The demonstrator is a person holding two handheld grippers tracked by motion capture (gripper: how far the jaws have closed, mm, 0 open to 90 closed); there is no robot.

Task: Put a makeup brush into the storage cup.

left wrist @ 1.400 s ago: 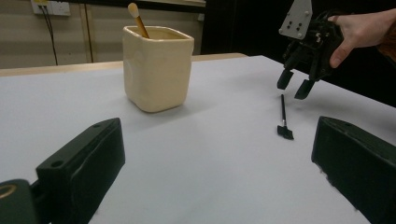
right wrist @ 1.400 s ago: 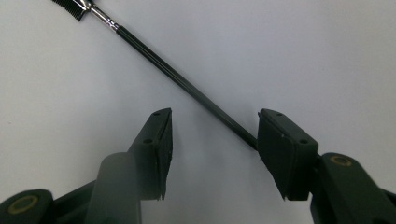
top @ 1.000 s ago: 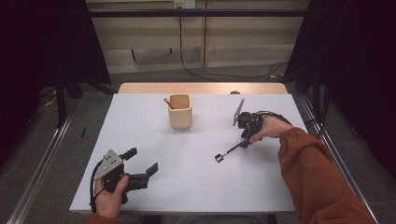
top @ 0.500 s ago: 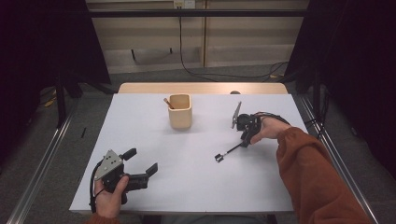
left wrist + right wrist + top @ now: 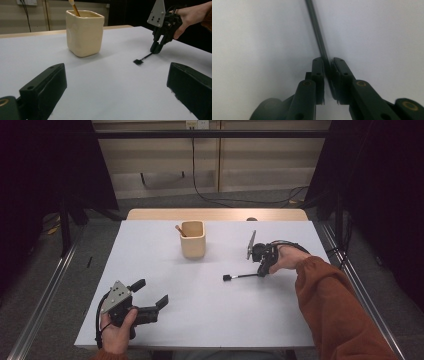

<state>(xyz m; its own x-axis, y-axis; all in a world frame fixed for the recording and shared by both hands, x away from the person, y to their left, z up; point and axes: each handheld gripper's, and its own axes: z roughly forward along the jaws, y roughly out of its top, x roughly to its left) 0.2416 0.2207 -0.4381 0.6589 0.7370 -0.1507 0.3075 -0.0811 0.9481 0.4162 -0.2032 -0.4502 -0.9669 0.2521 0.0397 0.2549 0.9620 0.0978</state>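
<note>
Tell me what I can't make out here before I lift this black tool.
- Black tool: its gripped end, hidden between the right gripper's closing pads in the right gripper view.
- Its head: too small to identify, left gripper view.
- Cup: contents below the rim, hidden by its wall; one stick pokes out.

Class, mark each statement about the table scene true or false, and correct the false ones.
1. The right gripper is closed on the black brush. True; its jaws have just been closing.
2. The brush stands in the cream cup. False; it lies on the white table.
3. The left gripper holds the cup. False; it is open and holds nothing.
4. A wooden stick stands in the cup. True.
</note>
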